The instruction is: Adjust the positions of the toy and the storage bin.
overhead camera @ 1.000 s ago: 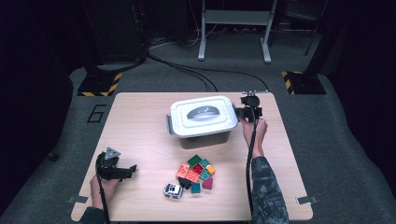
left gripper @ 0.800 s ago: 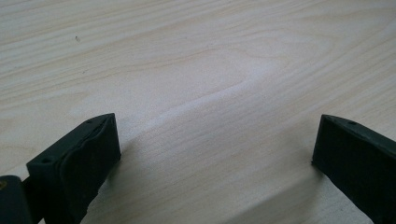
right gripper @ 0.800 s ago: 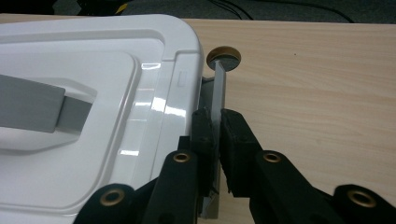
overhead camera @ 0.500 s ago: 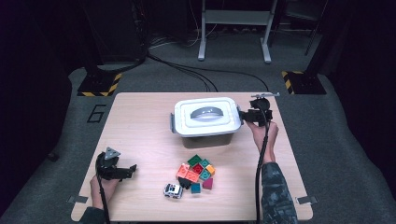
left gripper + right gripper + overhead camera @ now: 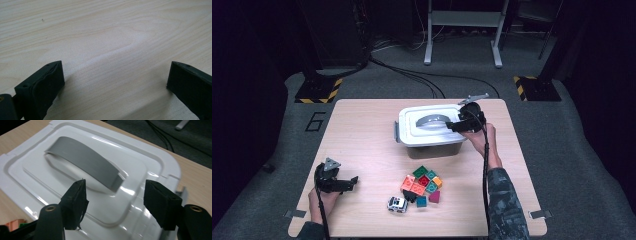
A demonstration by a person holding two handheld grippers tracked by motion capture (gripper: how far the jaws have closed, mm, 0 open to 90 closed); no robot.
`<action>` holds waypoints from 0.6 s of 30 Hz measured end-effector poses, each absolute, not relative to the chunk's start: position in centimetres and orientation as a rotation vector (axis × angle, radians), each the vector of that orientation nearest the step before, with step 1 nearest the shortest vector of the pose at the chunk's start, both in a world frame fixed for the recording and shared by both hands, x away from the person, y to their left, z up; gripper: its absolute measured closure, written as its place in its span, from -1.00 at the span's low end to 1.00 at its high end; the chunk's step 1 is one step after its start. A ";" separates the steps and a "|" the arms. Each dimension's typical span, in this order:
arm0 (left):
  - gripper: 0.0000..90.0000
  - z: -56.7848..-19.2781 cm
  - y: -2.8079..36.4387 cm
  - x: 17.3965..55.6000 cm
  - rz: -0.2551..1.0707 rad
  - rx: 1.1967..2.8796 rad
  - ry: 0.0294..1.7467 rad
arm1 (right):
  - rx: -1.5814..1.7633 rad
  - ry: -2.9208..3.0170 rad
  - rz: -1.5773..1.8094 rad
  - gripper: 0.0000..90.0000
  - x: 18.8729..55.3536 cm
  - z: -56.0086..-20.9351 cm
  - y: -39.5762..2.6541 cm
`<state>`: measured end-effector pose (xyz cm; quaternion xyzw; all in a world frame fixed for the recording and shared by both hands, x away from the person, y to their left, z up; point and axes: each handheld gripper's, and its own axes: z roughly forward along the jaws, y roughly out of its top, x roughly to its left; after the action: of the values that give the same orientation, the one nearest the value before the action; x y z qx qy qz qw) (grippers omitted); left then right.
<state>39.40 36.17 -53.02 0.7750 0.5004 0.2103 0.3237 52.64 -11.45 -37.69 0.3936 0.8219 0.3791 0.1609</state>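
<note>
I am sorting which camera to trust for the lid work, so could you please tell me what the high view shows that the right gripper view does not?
High view alone: the whole table, the left gripper low near the table's left front, the pile of coloured blocks and the toy car.

Right gripper view alone: the jaws seen close, apart and with nothing between them, having just been opening, poised over the end of the grey handle.

Both: the right gripper and the white lid on the box.

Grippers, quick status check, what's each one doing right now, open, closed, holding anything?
Left gripper: tongs open, holding nothing, over bare table.
Right gripper: tongs have just been opening, nothing between them, above the white lid near its grey handle.
</note>
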 end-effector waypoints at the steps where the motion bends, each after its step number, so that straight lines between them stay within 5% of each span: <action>1: -0.98 -53.0 36.2 39.4 0.552 2.033 1.313 | 1.124 2.347 1.083 -0.21 52.6 -37.7 -11.4; 13: -0.98 -53.0 36.2 39.4 0.554 2.033 1.312 | 0.947 2.464 1.036 0.00 54.5 -37.6 -8.9; 18: -0.98 -53.0 36.2 39.4 0.554 2.034 1.311 | 0.902 2.483 1.016 -0.12 54.7 -37.5 -8.8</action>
<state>39.41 36.17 -53.02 0.7752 0.4997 0.2113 0.3234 54.68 -8.83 -37.54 0.3148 0.8667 0.3546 0.1550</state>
